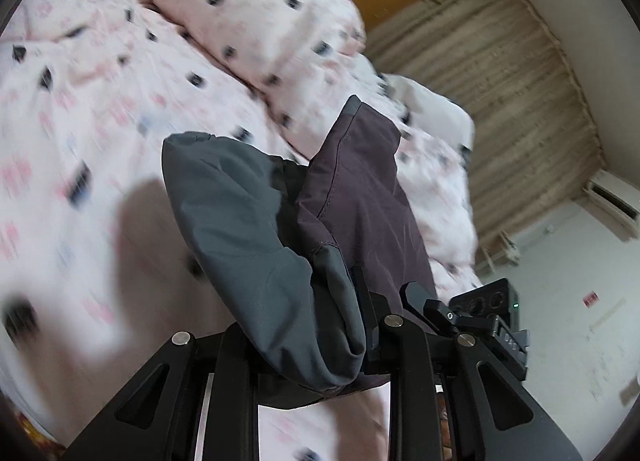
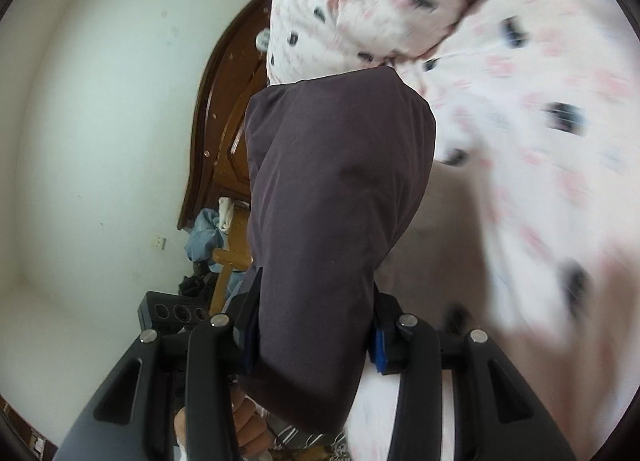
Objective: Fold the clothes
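Observation:
A dark garment with a maroon-purple outer side [image 1: 360,197] and a grey lining [image 1: 248,229] hangs lifted above the bed. My left gripper [image 1: 320,345] is shut on a bunched edge of it, with the fabric draped over the fingers. My right gripper [image 2: 316,337] is shut on another part of the same garment [image 2: 336,181], which stands up between the fingers and hides most of the middle of that view. The right gripper [image 1: 484,309] also shows at the right of the left wrist view, close to the left one.
The bed has a white and pink quilt with dark marks [image 1: 80,109] and a matching pillow [image 1: 256,17]. A wooden headboard [image 2: 224,109] and a white wall [image 2: 100,121] lie to the left. A chair with clothes [image 2: 216,237] stands by the bed. Wooden floor [image 1: 488,73] lies beyond.

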Demonstrator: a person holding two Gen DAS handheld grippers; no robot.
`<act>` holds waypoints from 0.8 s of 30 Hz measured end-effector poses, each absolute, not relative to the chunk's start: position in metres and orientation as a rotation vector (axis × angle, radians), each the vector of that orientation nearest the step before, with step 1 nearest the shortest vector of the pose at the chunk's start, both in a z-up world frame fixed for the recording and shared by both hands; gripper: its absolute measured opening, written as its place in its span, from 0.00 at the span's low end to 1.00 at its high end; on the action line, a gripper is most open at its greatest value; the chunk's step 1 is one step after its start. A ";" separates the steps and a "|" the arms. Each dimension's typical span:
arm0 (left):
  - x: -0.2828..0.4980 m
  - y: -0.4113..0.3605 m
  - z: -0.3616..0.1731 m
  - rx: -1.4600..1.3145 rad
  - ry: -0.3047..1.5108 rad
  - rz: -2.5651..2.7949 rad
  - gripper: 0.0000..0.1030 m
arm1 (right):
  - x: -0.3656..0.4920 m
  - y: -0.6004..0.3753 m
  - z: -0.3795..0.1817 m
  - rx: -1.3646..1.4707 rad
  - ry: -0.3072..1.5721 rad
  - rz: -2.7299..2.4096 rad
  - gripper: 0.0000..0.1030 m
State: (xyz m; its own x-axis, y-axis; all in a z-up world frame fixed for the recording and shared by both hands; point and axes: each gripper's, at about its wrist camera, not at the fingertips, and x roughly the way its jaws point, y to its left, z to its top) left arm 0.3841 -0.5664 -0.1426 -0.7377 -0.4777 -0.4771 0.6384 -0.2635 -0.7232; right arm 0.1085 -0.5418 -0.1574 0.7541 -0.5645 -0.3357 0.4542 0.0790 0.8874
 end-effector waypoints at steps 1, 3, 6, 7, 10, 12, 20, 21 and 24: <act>0.389 -0.576 -0.146 0.213 1.263 -2.034 0.19 | 0.116 -0.555 -0.159 1.279 -0.085 -0.766 0.41; 0.390 -0.589 -0.158 0.236 1.246 -2.019 0.19 | 0.131 -0.581 -0.161 1.272 -0.046 -0.770 0.41; 0.390 -0.609 -0.176 0.274 1.222 -1.998 0.19 | 0.144 -0.614 -0.170 1.277 0.001 -0.805 0.41; 0.390 -0.615 -0.183 0.286 1.214 -1.991 0.19 | 0.145 -0.620 -0.175 1.286 -0.002 -0.839 0.41; 0.390 -0.635 -0.201 0.323 1.189 -1.970 0.20 | 0.144 -0.624 -0.194 1.295 0.042 -0.847 0.41; 0.387 -0.635 -0.213 0.350 1.178 -1.952 0.20 | 0.143 -0.627 -0.206 1.301 0.072 -0.853 0.41; 0.397 -0.615 -0.233 0.329 1.174 -1.980 0.38 | 0.136 -0.626 -0.238 1.311 0.164 -0.858 0.51; 0.397 -0.613 -0.231 0.332 1.165 -1.981 0.39 | 0.135 -0.624 -0.237 1.309 0.177 -0.862 0.52; 0.401 -0.603 -0.227 0.324 1.145 -1.982 0.43 | 0.133 -0.617 -0.229 1.288 0.242 -0.894 0.57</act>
State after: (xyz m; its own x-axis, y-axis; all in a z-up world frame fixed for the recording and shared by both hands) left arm 0.4009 -0.6028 -0.2271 -0.6423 -0.5160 -0.5667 0.7488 -0.2645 -0.6078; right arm 0.1335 -0.6166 -0.2293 0.6541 -0.4374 -0.6171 0.6892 0.0083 0.7245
